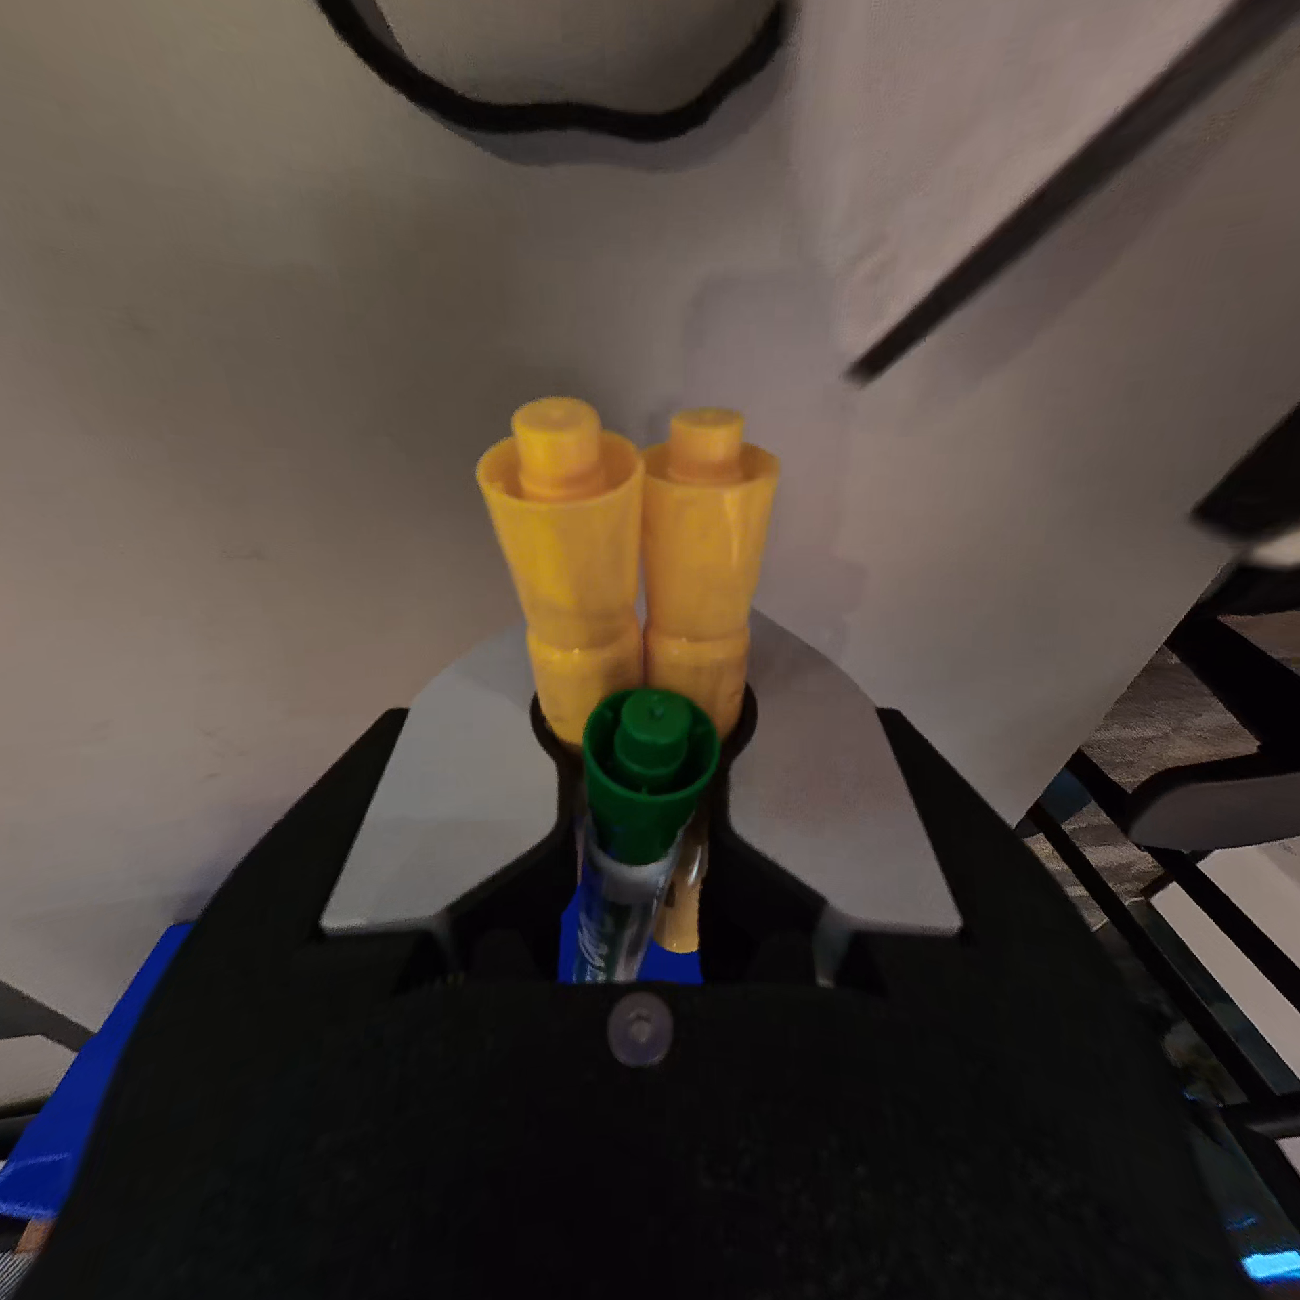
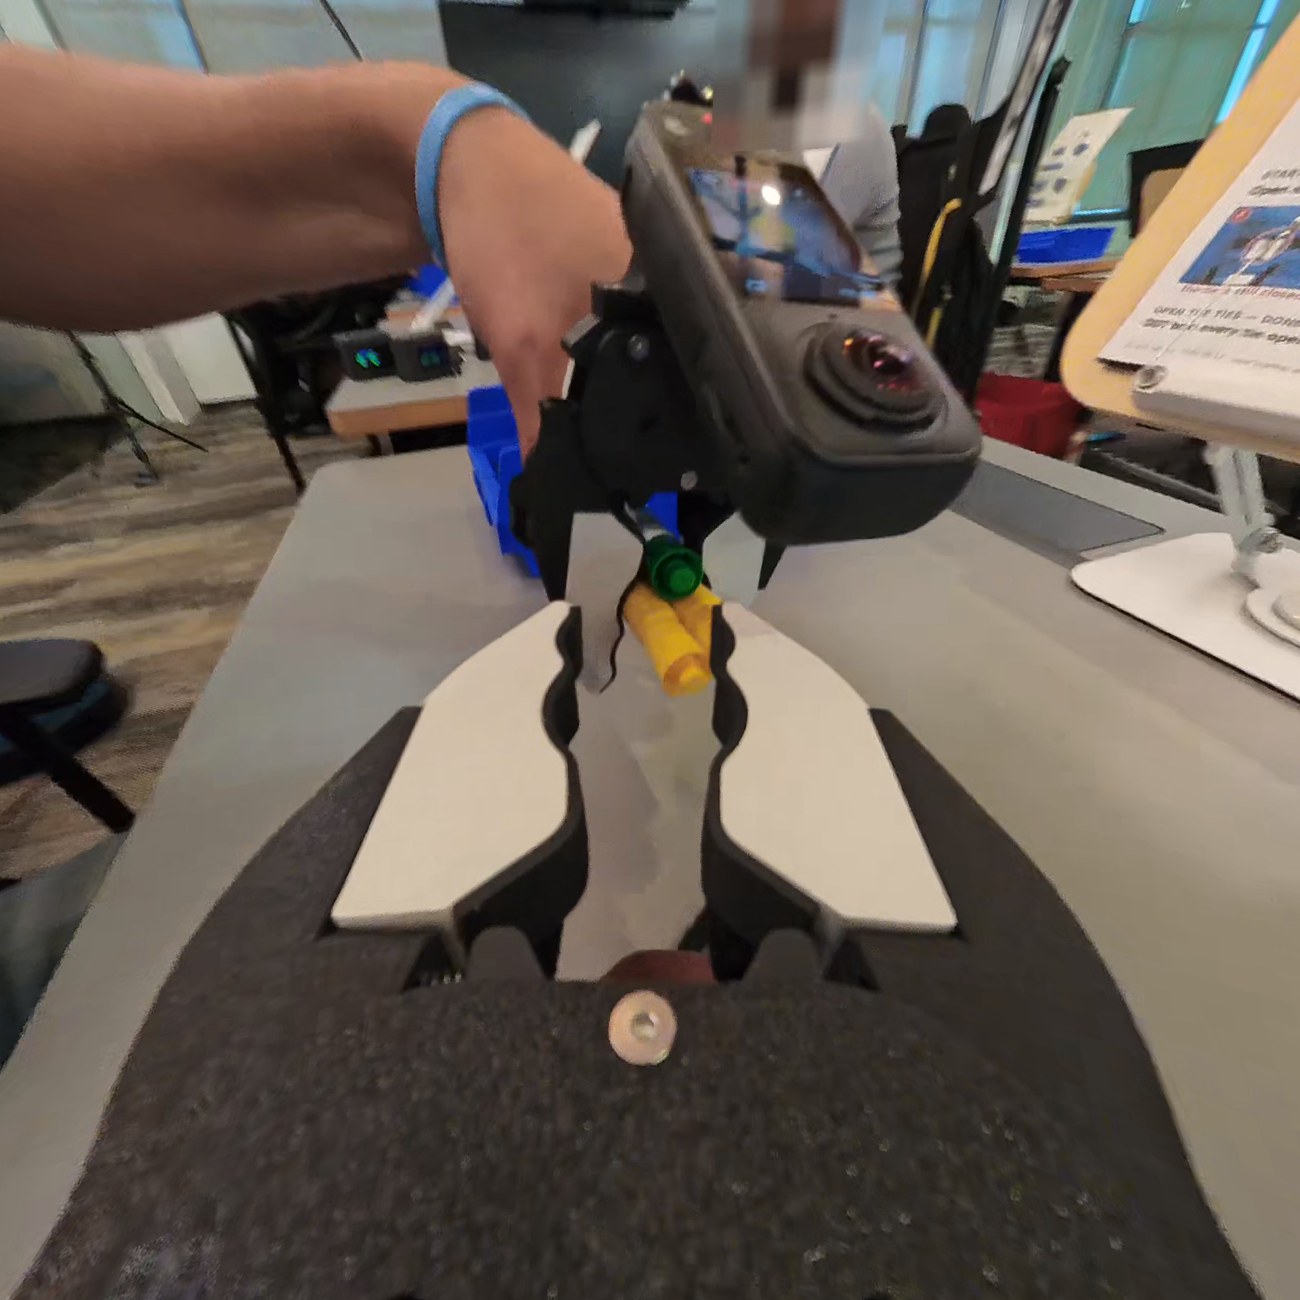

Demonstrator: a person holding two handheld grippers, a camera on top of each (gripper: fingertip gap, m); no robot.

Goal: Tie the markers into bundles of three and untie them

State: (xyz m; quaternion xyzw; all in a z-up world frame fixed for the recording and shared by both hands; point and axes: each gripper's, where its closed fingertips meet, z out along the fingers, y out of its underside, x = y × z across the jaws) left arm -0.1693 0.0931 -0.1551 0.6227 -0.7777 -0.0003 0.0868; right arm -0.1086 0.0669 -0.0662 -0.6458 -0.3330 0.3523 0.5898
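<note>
My left gripper (image 1: 644, 710) is shut on three markers held side by side: two with yellow caps (image 1: 563, 549) and one with a green cap (image 1: 651, 767). Their caps stick out past the fingertips and point down at the grey table (image 1: 211, 422). A black loop of tie (image 1: 563, 116) lies on the table beyond the caps. In the right wrist view, a hand holds the left gripper (image 2: 661, 563) with the markers (image 2: 668, 633) tilted down toward me. My right gripper (image 2: 647, 633) is open and empty, its fingertips on either side of the yellow caps without touching.
A blue bin (image 2: 492, 464) stands on the table behind the left gripper. A white stand with a printed sheet (image 2: 1196, 563) is at the right. The table's left edge (image 2: 232, 633) drops to the floor. Chairs and other tables are farther off. My hands' fingertips stand some 11 cm from each other.
</note>
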